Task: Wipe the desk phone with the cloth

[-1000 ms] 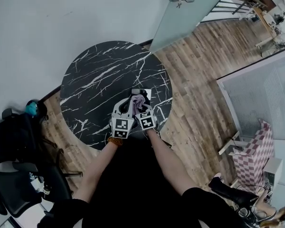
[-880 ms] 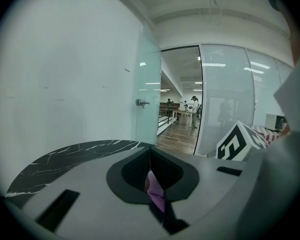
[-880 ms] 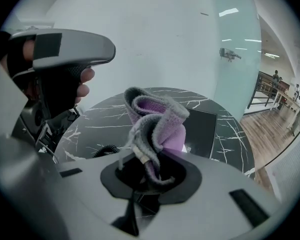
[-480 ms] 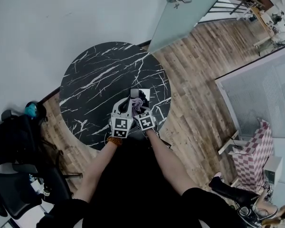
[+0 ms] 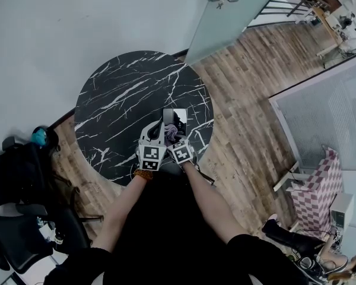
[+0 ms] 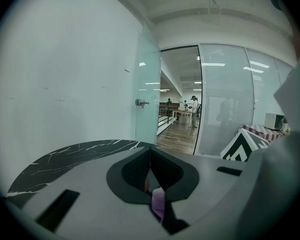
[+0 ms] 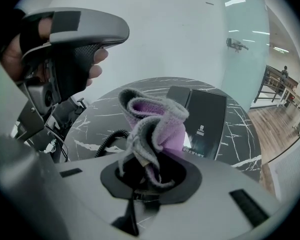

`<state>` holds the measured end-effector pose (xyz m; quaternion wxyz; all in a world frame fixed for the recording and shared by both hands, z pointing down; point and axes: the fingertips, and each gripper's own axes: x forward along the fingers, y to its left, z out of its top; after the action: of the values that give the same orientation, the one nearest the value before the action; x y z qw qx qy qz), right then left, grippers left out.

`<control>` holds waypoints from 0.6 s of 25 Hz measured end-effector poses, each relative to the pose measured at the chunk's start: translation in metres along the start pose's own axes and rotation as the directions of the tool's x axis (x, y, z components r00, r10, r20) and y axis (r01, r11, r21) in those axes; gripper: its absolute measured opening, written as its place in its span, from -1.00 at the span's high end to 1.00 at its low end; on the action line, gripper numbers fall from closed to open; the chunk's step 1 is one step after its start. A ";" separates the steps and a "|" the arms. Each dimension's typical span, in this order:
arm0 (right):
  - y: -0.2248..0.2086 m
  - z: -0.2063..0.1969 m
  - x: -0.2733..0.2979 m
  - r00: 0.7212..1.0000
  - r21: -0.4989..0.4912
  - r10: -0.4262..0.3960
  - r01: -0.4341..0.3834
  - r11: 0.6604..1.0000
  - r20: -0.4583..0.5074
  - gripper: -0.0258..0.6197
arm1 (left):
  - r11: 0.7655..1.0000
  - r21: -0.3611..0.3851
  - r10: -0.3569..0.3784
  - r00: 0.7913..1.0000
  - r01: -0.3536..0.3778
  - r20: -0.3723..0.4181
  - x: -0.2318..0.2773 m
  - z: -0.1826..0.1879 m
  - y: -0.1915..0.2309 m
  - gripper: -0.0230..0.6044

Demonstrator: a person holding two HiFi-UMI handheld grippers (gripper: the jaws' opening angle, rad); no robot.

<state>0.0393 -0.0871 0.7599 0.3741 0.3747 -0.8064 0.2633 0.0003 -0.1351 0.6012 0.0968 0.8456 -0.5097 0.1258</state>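
The black desk phone (image 5: 177,118) lies on the round black marble table (image 5: 118,100), on the side near me. My right gripper (image 5: 174,139) is shut on a bunched grey and purple cloth (image 5: 171,133) at the phone's near edge. In the right gripper view the cloth (image 7: 157,121) stands up out of the gripper (image 7: 149,170), just short of the phone (image 7: 205,119); its coiled cord (image 7: 109,139) runs left. My left gripper (image 5: 152,133) hovers just left of the phone, held by a hand (image 7: 72,49). Its jaws (image 6: 150,176) meet, with a purple sliver low between them.
A glass door (image 5: 237,16) and a white wall stand behind the table. Dark office chairs (image 5: 24,230) crowd the left side. Wood floor (image 5: 243,117) runs right to a checkered seat (image 5: 317,189). People stand far off down the corridor (image 6: 194,104).
My right gripper has drawn the cloth back toward me off the phone's top, so more of the phone's face shows. The left gripper has hardly moved.
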 end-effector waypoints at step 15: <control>0.004 -0.010 -0.002 0.999 -0.001 0.033 -0.033 0.999 -0.021 0.69 | 1.000 0.008 -0.016 1.000 0.016 -0.012 0.002 -0.003 -0.009 0.88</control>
<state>0.0407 -0.0770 0.7632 0.3785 0.3582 -0.8086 0.2730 0.0089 -0.1318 0.6038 0.0974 0.8491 -0.5020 0.1320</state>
